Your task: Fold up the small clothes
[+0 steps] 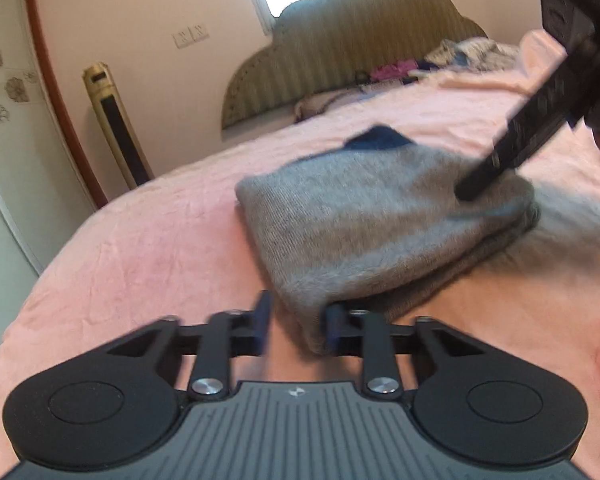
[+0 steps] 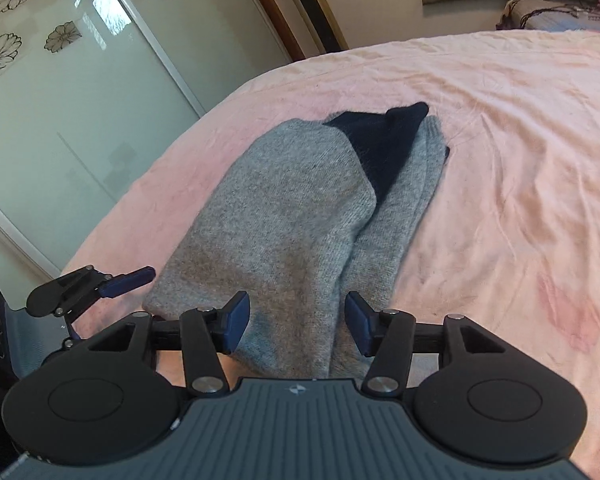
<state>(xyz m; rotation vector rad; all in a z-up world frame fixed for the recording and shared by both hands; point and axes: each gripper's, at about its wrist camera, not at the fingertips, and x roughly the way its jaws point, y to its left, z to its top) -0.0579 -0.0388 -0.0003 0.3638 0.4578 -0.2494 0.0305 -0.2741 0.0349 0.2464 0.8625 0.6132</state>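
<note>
both jaws gape over sweater [image 2: 300, 200] edge.

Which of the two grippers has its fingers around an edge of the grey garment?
The left gripper: its fingers straddle the near corner of the folded grey garment. The right gripper hangs open above the garment, fingers apart and gripping nothing.
</note>
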